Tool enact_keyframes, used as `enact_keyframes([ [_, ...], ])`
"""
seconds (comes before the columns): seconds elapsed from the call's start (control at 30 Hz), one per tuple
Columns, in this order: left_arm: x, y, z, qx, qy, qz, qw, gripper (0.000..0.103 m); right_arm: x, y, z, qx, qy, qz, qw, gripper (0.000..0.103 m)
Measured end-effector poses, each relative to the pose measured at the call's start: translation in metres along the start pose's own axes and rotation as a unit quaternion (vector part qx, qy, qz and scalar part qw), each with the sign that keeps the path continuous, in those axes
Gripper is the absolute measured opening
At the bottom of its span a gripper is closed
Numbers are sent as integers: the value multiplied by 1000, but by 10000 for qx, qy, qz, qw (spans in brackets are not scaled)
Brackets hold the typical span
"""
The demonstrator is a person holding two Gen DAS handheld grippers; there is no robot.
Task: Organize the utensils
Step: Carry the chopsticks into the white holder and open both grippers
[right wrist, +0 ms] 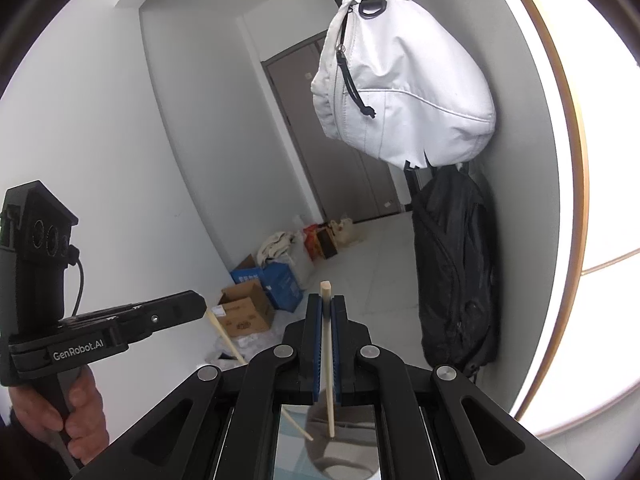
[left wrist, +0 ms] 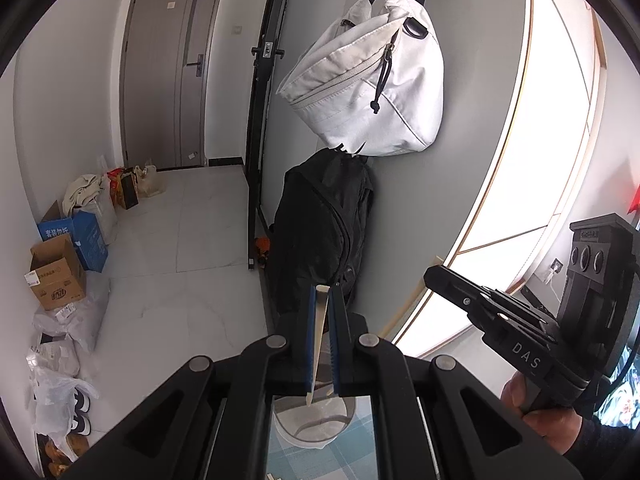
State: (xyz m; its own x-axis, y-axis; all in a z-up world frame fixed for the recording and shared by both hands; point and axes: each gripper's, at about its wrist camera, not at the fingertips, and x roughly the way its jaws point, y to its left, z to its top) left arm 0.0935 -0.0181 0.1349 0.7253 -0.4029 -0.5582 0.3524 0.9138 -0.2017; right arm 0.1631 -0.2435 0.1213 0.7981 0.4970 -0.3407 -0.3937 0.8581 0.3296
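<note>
In the left wrist view, my left gripper (left wrist: 322, 293) is shut on a pale wooden chopstick (left wrist: 318, 340) that runs down between the blue pads. Its lower end hangs over a round grey cup (left wrist: 340, 420). In the right wrist view, my right gripper (right wrist: 327, 300) is shut on a second chopstick (right wrist: 327, 344), whose tip points into the cup (right wrist: 352, 428) mouth. The right gripper (left wrist: 432, 277) also shows at the right of the left wrist view, held by a hand (left wrist: 540, 412). At the left of the right wrist view, the left gripper (right wrist: 202, 305) holds its slanting chopstick (right wrist: 228, 340).
The cup stands on a blue checked cloth (left wrist: 296, 460). Ahead, a white bag (left wrist: 368, 76) and a black backpack (left wrist: 324, 232) hang on the grey wall. Cardboard boxes (left wrist: 60, 272) and plastic bags line the tiled floor near a grey door (left wrist: 168, 68).
</note>
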Motion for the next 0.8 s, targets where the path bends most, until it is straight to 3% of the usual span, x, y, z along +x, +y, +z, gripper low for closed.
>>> enact_keyframes([
  [0.23,25,11,2,-73,33,31,10000,2,29,-11,3,-92,41,-177,9998,3],
  [0.5,56,20,-15,-171,333,-214,9991,2,61,-12,-29,-439,335,-200,9983,4],
  [0.63,53,40,-22,-488,394,-142,9979,2,72,-27,-48,-67,691,73,9976,7],
  [0.8,42,51,-25,-647,344,221,9971,3,64,-36,-60,143,836,61,9964,15],
])
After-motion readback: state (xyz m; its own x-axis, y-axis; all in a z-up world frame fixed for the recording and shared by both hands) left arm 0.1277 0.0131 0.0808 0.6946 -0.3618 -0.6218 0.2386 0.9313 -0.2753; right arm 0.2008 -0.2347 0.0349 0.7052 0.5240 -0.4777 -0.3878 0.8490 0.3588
